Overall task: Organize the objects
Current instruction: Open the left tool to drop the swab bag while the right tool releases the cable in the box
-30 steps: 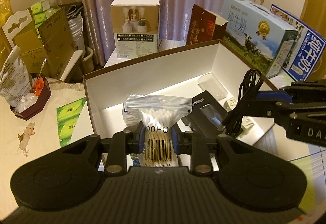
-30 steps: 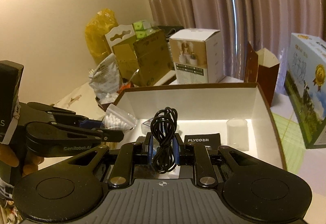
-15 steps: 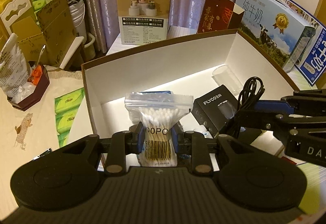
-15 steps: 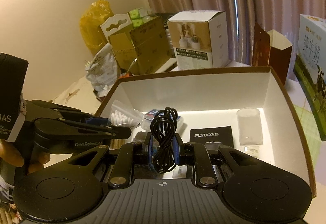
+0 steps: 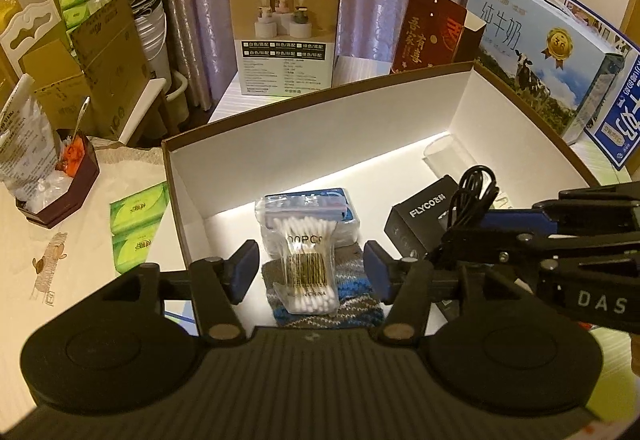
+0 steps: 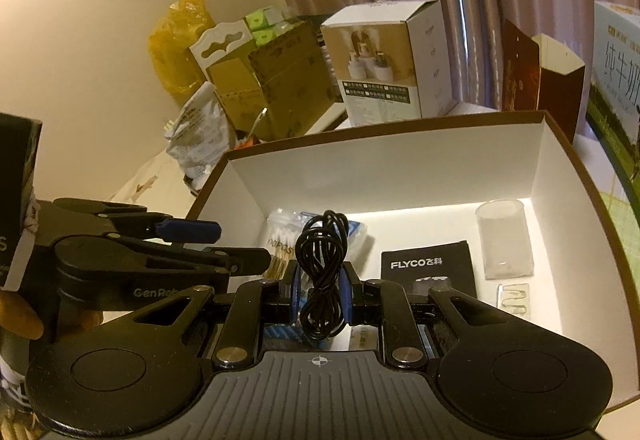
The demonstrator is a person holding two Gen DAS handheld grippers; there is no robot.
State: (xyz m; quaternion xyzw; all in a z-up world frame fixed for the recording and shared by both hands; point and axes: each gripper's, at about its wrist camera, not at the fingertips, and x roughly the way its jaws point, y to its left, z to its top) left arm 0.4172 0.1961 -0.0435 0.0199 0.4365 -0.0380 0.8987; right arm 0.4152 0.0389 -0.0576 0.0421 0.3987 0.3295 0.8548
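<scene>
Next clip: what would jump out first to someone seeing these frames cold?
The big white-lined box fills the middle. In it the bag of cotton swabs lies between the open fingers of the left hand-held gripper, on a knitted item. Over the box's near side, the right hand-held gripper pinches a coiled black cable, with a black FLYCO box and a clear cup lying to its right.

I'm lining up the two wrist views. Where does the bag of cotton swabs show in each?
Left wrist: the bag of cotton swabs lies low in the centre, between the open left claw fingers, inside the white box.
Right wrist: left of centre, partly behind the coiled black cable.
Shared landmark: the black FLYCO box, right of the bag.
</scene>
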